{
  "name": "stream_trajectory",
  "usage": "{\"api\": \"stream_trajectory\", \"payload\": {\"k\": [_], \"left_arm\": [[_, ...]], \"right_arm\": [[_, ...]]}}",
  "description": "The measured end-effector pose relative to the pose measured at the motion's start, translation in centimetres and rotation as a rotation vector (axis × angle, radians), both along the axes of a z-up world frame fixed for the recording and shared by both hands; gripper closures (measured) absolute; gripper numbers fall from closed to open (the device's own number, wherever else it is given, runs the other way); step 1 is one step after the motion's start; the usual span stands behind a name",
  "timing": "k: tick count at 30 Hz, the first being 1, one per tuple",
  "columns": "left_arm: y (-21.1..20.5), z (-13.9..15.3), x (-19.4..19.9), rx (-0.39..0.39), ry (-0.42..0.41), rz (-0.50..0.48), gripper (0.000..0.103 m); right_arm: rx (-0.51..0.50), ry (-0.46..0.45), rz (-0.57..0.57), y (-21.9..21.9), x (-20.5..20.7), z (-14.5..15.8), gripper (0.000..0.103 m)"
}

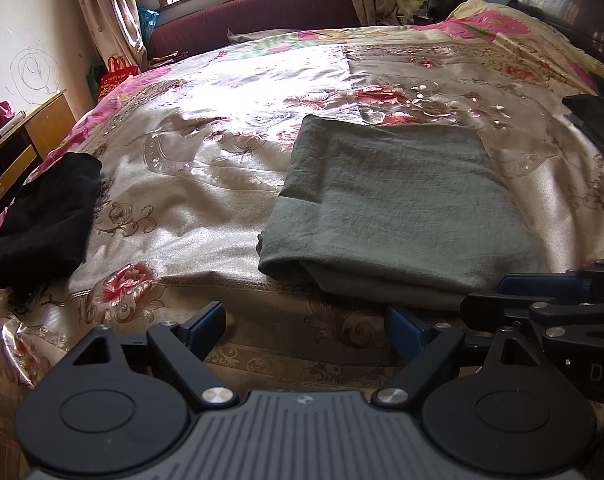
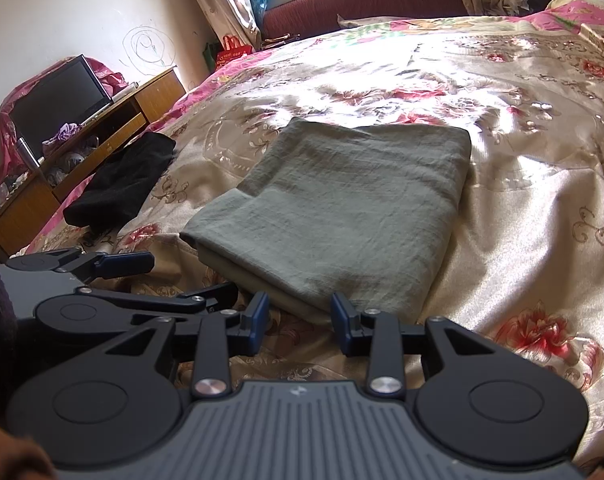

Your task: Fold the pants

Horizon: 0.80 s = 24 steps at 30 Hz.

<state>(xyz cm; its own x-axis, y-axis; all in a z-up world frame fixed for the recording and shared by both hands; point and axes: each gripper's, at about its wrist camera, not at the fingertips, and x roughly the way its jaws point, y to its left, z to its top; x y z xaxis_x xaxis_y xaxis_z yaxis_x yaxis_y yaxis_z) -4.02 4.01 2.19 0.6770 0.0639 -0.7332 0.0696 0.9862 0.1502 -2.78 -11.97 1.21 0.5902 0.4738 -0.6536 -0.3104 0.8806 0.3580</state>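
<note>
On the floral bedspread (image 1: 206, 208), at the middle of the bed, your grey-green pants (image 1: 389, 204) lie folded into a flat, thick rectangle, layered edges showing at the near corner. In the right wrist view the same bundle sits at about 12 o'clock from your right gripper (image 2: 300, 322), whose blue-padded fingers stand partly apart just short of the near fold, nothing between them and not touching the cloth. Your left gripper (image 1: 305, 320) has its fingers spread wide over bare bedspread, empty, with the pants at roughly 1 o'clock. The two grippers sit side by side, close together, at the bed's near edge. A black garment (image 1: 42, 224) lies well apart at 10 o'clock, near the bed's left edge. Beyond it a wooden cabinet (image 2: 114, 136) carries a dark screen (image 2: 58, 100). A window and curtains stand at 12 o'clock.
</note>
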Motion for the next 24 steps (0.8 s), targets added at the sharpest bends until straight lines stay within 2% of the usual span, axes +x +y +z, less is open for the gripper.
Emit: {"api": "stream_trajectory", "payload": {"k": [24], "left_arm": [[0.14,-0.07,0.0,-0.02,0.015,0.022,0.004]], "right_arm": [[0.004,0.006,0.008,-0.22,0.17,0.0,0.067]]}}
